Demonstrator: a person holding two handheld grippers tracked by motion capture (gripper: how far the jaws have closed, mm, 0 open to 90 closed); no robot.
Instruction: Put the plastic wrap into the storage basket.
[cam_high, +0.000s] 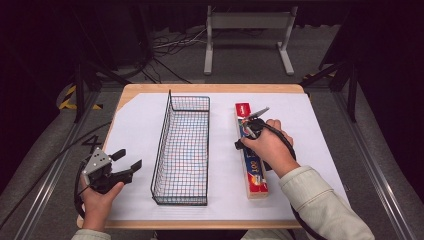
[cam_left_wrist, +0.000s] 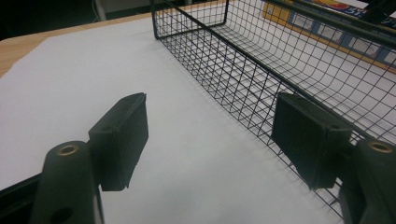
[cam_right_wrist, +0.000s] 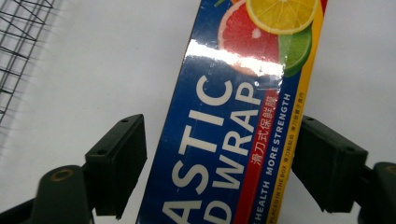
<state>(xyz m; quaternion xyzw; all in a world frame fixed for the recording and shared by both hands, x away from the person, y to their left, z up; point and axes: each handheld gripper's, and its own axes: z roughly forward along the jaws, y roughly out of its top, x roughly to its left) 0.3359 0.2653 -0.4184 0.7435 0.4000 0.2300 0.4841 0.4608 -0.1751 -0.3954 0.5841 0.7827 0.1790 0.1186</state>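
Item: plastic wrap box, long and narrow, lying flat on the white sheet of the tabletop, right of the wire basket and apart from it.

Right gripper: poised over the far half of the box, fingers spread, one at each long edge, not yet closed on it.

Left gripper: near left, just beside the basket's left wall, fingers apart, holding nothing.

Step in hand, as judged: the approach to grasp the box.

Next move calls for: closing squarely across the box's width, lifting it level, carrying it left over the basket rim, aligned lengthwise.
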